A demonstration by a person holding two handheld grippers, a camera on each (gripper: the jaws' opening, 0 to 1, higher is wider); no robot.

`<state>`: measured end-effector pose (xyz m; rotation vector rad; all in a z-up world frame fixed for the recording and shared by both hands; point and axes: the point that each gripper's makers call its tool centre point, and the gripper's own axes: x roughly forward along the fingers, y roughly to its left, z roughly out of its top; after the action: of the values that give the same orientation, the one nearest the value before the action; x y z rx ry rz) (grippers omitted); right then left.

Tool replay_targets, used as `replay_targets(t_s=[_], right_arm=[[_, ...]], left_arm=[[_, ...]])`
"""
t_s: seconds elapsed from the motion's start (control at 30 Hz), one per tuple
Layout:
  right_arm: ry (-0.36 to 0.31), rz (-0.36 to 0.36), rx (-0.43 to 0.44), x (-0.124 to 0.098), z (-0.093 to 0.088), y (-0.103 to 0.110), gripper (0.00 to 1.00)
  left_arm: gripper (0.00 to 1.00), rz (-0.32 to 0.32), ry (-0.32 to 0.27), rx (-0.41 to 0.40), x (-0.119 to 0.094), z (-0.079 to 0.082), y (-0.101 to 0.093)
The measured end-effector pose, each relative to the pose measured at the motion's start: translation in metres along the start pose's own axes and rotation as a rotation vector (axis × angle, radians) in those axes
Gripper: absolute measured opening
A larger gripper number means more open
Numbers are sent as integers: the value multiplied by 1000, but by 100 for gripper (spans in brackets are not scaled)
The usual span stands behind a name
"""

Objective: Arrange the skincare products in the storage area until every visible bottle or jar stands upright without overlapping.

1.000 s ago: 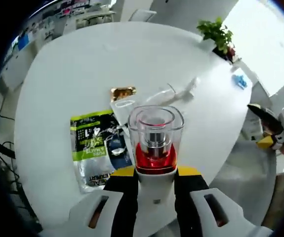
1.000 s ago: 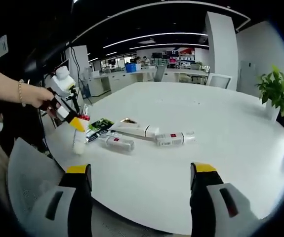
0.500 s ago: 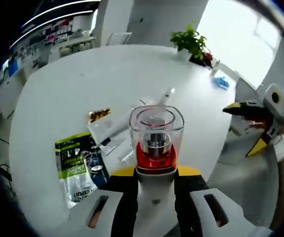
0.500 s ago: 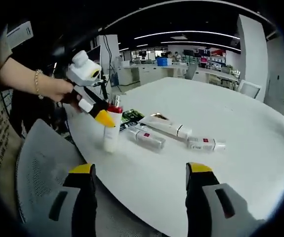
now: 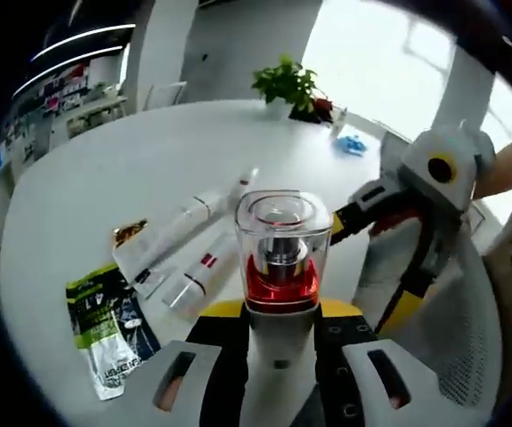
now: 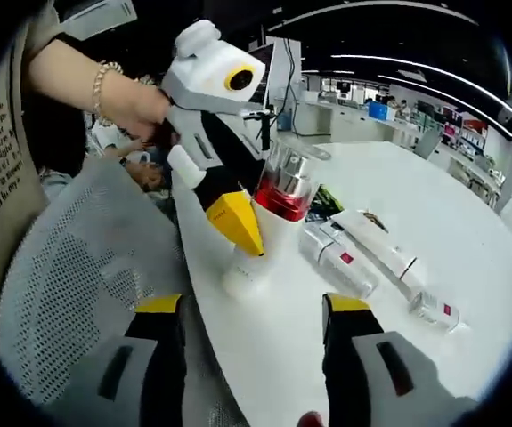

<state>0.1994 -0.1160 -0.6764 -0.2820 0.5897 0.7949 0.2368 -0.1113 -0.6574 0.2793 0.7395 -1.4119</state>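
The left claw (image 5: 280, 325) pinches a white pump bottle (image 5: 282, 258) with a red collar and clear square cap, its yellow-tipped jaws pressed against the bottle's body just below the collar. In the right gripper view the same bottle (image 6: 269, 227) stands upright with its base on the white counter (image 6: 469, 231), near the counter's edge, with the left claw (image 6: 238, 222) clamped on it from the side and a hand (image 6: 135, 107) with a beaded bracelet behind it. The right claw (image 6: 251, 307) is spread, with nothing between its jaws, hovering just in front of the bottle.

Beyond the bottle, three tubes lie flat on the counter: a short white tube (image 6: 337, 260) nearest the bottle, a long white tube (image 6: 382, 252) beside that, and a small clear tube (image 6: 435, 310) farther off. A green and black sachet (image 5: 104, 329) lies flat near the bottle. A potted plant (image 5: 289, 84) stands at the counter's far edge from the bottle.
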Motion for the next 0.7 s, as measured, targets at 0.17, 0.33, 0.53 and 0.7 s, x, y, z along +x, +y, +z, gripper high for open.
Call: replay_targets(t_s=[0.17,0.33,0.53,0.7], right_arm=[[19,69,-18,26,-4,3,49],[-14,170,-71,41,4,14,48],[-65,294,-132,51,17,16,47],[-78,400,-182,54,18,26,39]], left_arm=[[24,-25,-15,31,-5,-9,-6],[24,-50,-30,44,-10,-16,-14],[24,-69,-27,84,-11,-18,-18],[24,-76,-33,96,-11,-17,-18]])
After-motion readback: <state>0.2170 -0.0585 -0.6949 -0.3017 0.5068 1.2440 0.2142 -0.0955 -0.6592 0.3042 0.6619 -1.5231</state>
